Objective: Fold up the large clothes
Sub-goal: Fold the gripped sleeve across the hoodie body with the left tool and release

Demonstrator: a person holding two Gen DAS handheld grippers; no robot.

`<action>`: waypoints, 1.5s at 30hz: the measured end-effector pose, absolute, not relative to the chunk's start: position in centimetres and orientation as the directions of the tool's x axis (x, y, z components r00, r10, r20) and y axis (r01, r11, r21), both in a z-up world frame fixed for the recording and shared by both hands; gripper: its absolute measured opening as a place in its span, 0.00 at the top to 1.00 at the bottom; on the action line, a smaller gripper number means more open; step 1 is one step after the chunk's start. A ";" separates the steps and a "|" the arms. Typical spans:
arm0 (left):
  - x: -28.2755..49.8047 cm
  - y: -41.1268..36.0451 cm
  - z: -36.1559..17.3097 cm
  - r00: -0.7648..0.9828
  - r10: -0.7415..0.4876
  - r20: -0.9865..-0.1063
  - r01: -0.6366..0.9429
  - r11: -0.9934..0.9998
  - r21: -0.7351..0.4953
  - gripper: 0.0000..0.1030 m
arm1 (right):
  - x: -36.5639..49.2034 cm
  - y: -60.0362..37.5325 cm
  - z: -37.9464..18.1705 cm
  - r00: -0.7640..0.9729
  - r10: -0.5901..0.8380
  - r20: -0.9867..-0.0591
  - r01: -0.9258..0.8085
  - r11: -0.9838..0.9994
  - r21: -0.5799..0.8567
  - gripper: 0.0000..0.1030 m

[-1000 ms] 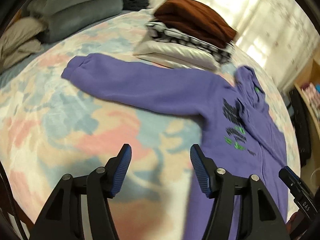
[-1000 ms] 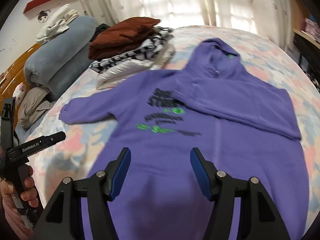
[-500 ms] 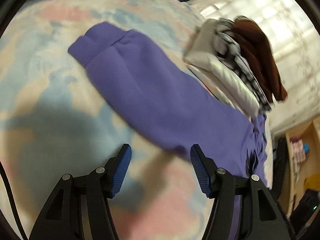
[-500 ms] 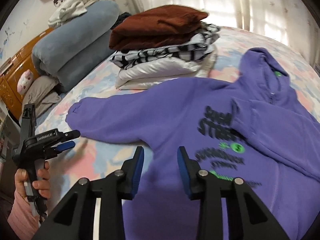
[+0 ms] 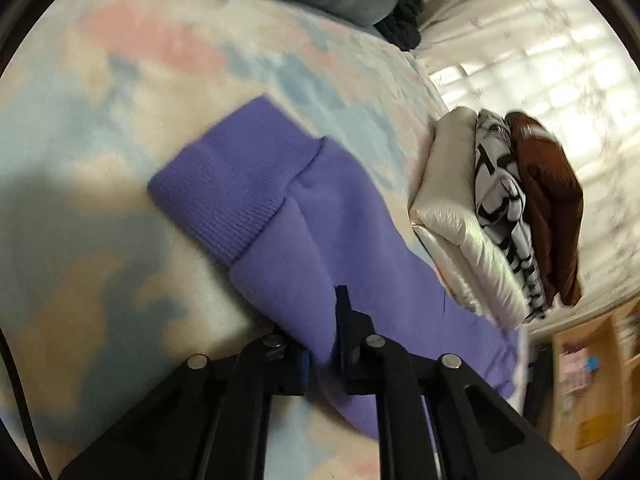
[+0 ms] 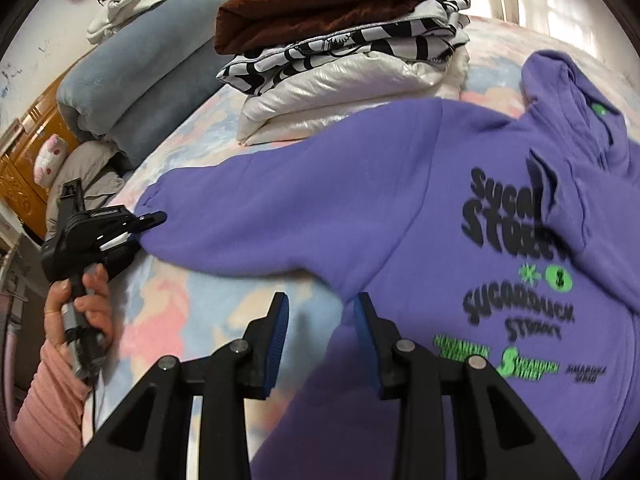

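Observation:
A purple hoodie with black and green print lies flat on the pastel bedspread, one sleeve stretched out to the left. In the left wrist view my left gripper is shut on that sleeve just behind its ribbed cuff. It also shows in the right wrist view at the sleeve's end. My right gripper is open, low over the hoodie at the armpit below the sleeve, holding nothing.
A stack of folded clothes, white, black-and-white and brown, sits just beyond the sleeve. Rolled blue blankets and grey bedding lie at the bed's head. Shelves stand off the bed's side.
My left gripper has moved onto the sleeve near the cuff and closed on it. My right gripper has moved forward and left to the armpit, its jaws narrower than a second ago.

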State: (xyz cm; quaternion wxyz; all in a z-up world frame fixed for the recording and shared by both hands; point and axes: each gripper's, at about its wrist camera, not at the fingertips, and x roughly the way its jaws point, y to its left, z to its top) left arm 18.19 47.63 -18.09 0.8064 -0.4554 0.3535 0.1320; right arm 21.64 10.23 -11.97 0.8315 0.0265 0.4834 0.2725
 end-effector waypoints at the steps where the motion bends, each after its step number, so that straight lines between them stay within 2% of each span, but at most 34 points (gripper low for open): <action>1: 18.4 47.0 -16.9 0.707 -0.076 -0.703 -0.540 0.584 -0.606 0.94 | 21.4 9.9 -11.9 0.386 0.481 -0.787 -0.426 0.850 0.310 0.67; 4: 18.3 45.1 -12.0 0.735 -0.027 -0.678 -0.494 0.664 -0.561 0.95 | 20.6 7.9 -11.1 0.407 0.475 -0.780 -0.411 0.858 0.309 0.68; 8: 18.5 40.0 -4.2 0.797 -0.040 -0.603 -0.362 0.768 -0.529 0.95 | 19.6 3.9 -9.1 0.457 0.483 -0.747 -0.366 0.868 0.337 0.68; 11: 19.2 33.1 1.6 0.831 -0.080 -0.550 -0.231 0.851 -0.472 0.95 | 19.0 1.0 -7.8 0.497 0.470 -0.729 -0.333 0.879 0.340 0.68; 15: 21.0 24.0 5.3 0.832 -0.210 -0.513 -0.057 0.888 -0.456 0.95 | 17.9 -3.6 -6.1 0.553 0.457 -0.697 -0.286 0.890 0.356 0.68; 18: 22.5 17.2 5.1 0.802 -0.271 -0.532 0.026 0.906 -0.422 0.94 | 17.1 -7.3 -5.3 0.596 0.423 -0.682 -0.240 0.905 0.352 0.68; 19: 23.1 14.8 4.4 0.784 -0.290 -0.548 0.049 0.911 -0.410 0.89 | 16.9 -8.5 -5.1 0.606 0.414 -0.679 -0.223 0.908 0.354 0.68; 20: 23.4 12.9 3.7 0.764 -0.314 -0.564 0.073 0.910 -0.408 0.78 | 16.7 -9.6 -5.1 0.613 0.405 -0.678 -0.205 0.911 0.358 0.67; 21: 23.8 10.9 2.6 0.741 -0.336 -0.581 0.093 0.909 -0.406 0.72 | 16.6 -10.4 -5.2 0.617 0.398 -0.678 -0.192 0.913 0.361 0.67; 23: 24.6 7.2 -0.2 0.691 -0.373 -0.620 0.119 0.904 -0.411 0.45 | 16.3 -12.5 -5.4 0.627 0.368 -0.687 -0.146 0.922 0.360 0.67; 25: 24.9 5.0 -2.7 0.644 -0.379 -0.664 0.118 0.907 -0.404 0.34 | 16.1 -14.5 -5.9 0.622 0.346 -0.702 -0.113 0.927 0.356 0.67; 27: 24.5 4.3 -4.8 0.603 -0.381 -0.701 0.118 0.912 -0.394 0.33 | 16.0 -15.8 -6.5 0.610 0.339 -0.717 -0.090 0.928 0.363 0.66; 30: 23.4 3.8 -7.4 0.559 -0.389 -0.732 0.113 0.910 -0.398 0.33 | 15.6 -17.4 -7.5 0.596 0.344 -0.725 -0.061 0.920 0.386 0.59; 33: 21.7 4.7 -7.9 0.549 -0.430 -0.717 0.121 0.889 -0.441 0.26 | 15.6 -17.6 -8.2 0.583 0.360 -0.728 -0.056 0.912 0.406 0.55; 38: 19.7 5.9 -7.9 0.522 -0.536 -0.663 0.154 0.824 -0.545 0.12 | 15.9 -16.0 -9.0 0.552 0.389 -0.738 -0.085 0.906 0.414 0.55; 41: 18.2 6.3 -8.3 0.497 -0.575 -0.651 0.172 0.800 -0.575 0.11 | 15.5 -15.1 -8.9 0.548 0.394 -0.738 -0.115 0.909 0.400 0.55; 45: 16.6 7.1 -8.9 0.515 -0.562 -0.647 0.151 0.803 -0.577 0.11 | 15.2 -14.1 -8.7 0.537 0.401 -0.742 -0.155 0.912 0.380 0.55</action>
